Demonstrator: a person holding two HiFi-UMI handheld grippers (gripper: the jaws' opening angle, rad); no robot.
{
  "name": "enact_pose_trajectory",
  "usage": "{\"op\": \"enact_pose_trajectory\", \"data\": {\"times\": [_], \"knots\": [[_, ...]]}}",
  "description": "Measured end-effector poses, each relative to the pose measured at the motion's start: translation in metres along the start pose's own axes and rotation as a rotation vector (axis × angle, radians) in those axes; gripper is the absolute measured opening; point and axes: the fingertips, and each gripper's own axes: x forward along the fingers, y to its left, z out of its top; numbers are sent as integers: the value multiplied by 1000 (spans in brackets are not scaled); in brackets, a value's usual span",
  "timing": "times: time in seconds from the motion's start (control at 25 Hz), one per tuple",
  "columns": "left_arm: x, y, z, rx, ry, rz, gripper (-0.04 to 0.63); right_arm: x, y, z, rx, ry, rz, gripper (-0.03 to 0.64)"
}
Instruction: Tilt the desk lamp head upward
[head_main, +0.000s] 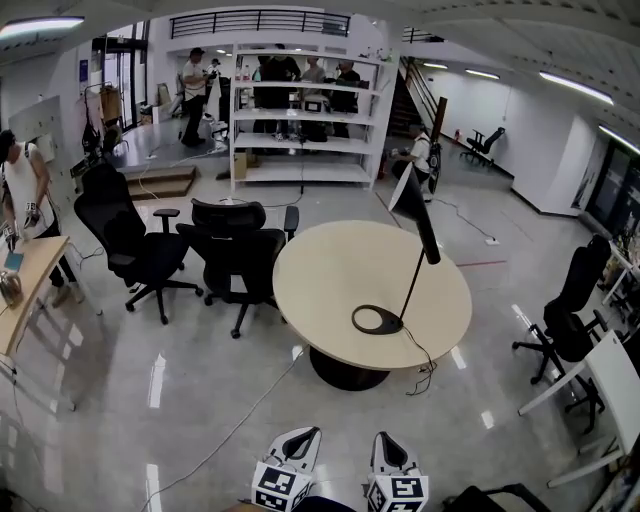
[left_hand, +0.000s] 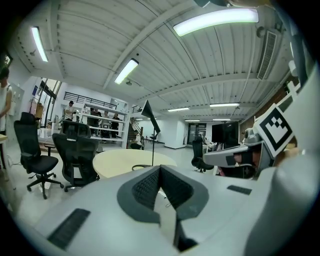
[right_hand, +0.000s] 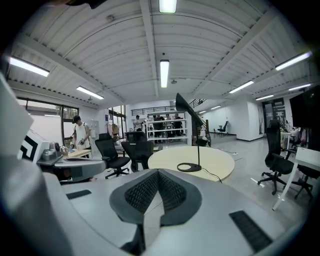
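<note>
A black desk lamp (head_main: 413, 281) stands on the round beige table (head_main: 320, 275), with its ring base (head_main: 377, 320) near the table's front edge. Its long flat head (head_main: 421, 208) slopes down towards the right from a thin pole. The lamp head (right_hand: 187, 109) and ring base (right_hand: 189, 167) also show ahead in the right gripper view. In the left gripper view the lamp (left_hand: 151, 117) is farther off. My left gripper (head_main: 306, 436) and right gripper (head_main: 384, 440) hang low at the bottom of the head view, well short of the table. Both are shut and hold nothing.
Two black office chairs (head_main: 237, 252) stand left of the table, and another chair (head_main: 572, 310) is at the right. The lamp's cable (head_main: 424, 365) drops off the table's front. A wooden desk (head_main: 22, 292) and a person (head_main: 24, 188) are at far left. White shelving (head_main: 300, 120) stands behind.
</note>
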Motion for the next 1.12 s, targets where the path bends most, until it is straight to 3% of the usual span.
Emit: {"op": "enact_pose_trajectory", "data": {"times": [0.28, 0.56, 1.12], "knots": [[20, -74, -13, 36, 53, 8, 48, -51, -53, -19, 37, 18, -12, 9], [21, -120, -24, 42, 83, -12, 48, -82, -80, -34, 50, 17, -24, 9], [4, -123, -30, 33, 98, -40, 48, -88, -73, -44, 45, 38, -39, 9]]}}
